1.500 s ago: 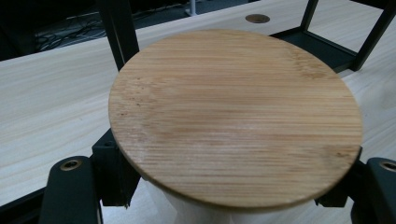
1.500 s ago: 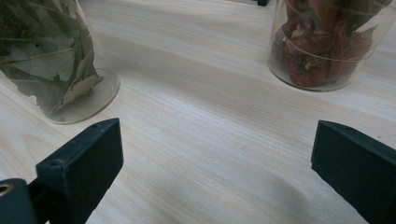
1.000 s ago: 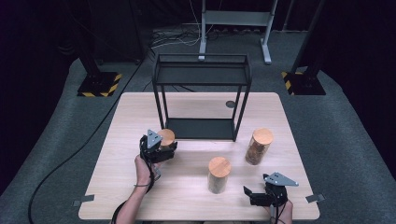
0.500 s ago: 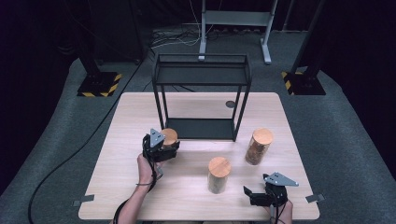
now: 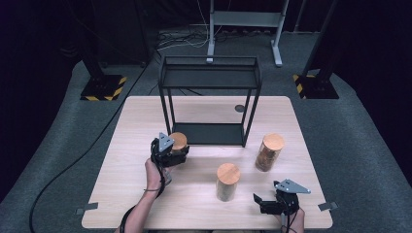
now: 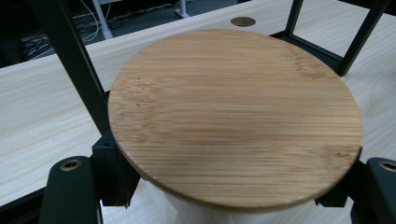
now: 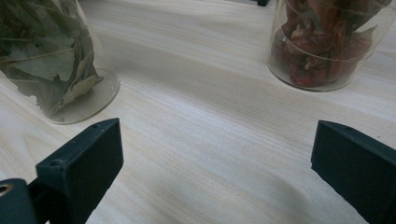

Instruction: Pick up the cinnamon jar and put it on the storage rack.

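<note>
High view: left claw (image 5: 176, 154) pinches a jar (image 5: 178, 142) at the front left leg of the rack (image 5: 210, 73) on the surface (image 5: 121, 194). Right claw (image 5: 265, 204) sits at the near right edge — spread, nothing in it.

Left gripper view: jar's wooden lid (image 6: 236, 116) between the jaws, rack leg just behind.

Right gripper view: jaws wide apart over bare wood — leaf jar (image 7: 46, 60) left, red jar (image 7: 327, 42) right.

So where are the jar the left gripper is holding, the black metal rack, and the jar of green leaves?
Held jar (image 6: 236, 116): left gripper view, middle of its bamboo lid.
Black metal rack (image 5: 210, 134): high view, its lower shelf.
Jar of green leaves (image 7: 44, 60): right gripper view, its glass wall.
</note>
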The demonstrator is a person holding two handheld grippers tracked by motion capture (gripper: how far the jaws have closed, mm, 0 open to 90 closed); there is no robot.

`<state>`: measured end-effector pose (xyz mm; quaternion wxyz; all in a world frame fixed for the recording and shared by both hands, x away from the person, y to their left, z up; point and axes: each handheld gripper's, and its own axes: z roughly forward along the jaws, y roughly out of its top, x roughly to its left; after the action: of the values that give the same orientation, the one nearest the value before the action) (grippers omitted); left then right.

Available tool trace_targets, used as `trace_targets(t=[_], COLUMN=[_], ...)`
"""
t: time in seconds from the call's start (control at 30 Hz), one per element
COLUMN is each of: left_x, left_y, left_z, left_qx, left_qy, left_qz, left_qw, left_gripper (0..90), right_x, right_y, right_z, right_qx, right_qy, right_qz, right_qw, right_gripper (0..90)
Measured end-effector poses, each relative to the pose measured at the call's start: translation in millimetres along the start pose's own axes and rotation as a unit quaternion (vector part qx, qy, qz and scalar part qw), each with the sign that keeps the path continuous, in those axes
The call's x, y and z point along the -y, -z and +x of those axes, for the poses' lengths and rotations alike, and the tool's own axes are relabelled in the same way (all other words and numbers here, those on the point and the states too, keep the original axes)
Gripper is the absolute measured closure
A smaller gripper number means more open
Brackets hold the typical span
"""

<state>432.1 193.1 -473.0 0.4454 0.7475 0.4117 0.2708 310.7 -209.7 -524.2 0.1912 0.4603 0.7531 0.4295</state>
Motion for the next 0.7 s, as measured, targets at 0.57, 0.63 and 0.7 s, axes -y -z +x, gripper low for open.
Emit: trace_targets(t=[0.57, 0.63, 0.7], left_x=[-4.9, -5.2, -6.3], left_y=[-8.1, -8.8, -10.7], left_z=[-3.7, -4.0, -4.5], left_qx=[0.005, 0.005, 0.006], left_qy=[-0.002, -0.001, -0.002], left_qz=[0.002, 0.002, 0.003], left_qw=[1.0000, 1.0000, 1.0000], left_gripper=[25.3, 25.3, 25.3], right_x=[0.0, 0.1, 0.0], right_y=[0.1, 0.1, 0.1], right_z=[0.0, 0.0, -0.1], right_qx=[0.000, 0.000, 0.000], right_qy=[0.000, 0.000, 0.000], right_qz=[-0.001, -0.001, -0.001], right_qw=[1.0000, 1.0000, 1.0000], right_gripper=[1.4, 1.4, 1.4])
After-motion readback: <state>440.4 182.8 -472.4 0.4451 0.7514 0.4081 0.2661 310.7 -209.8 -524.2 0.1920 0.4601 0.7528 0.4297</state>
